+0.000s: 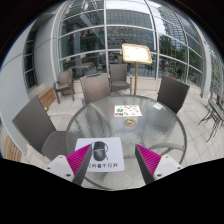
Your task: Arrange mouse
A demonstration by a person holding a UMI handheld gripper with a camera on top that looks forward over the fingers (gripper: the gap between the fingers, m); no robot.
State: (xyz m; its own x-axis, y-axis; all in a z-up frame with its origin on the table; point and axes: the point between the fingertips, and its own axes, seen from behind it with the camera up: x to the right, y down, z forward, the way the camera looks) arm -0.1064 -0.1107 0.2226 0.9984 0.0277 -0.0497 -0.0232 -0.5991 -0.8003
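We see the gripper [112, 165] with its two fingers spread apart and holding nothing. The left finger's pink pad [84, 156] and the right finger's pink pad [151, 160] stand on either side of a gap.

Between the fingers, on the near part of the table, lies a white sheet [103, 155]. On this sheet rests a dark object that we take to be the mouse [100, 151], lying between the two pads and closer to the left one. It rests on the sheet, not in contact with either pad. Dark print shows on the sheet beside the mouse; we cannot read it.

The supporting surface is a round glass table [150, 128]. Beyond the fingers, towards the far side of the tabletop, lies a small white card with green marks [127, 111].

Dark chairs surround the table: one ahead and to the left of the fingers [34, 127], one beyond the table [96, 88], and one ahead and to the right [172, 95]. Further off stands a wooden lectern-style stand [137, 55]. Behind everything rises a tall glazed wall [100, 35] with a grid of frames.
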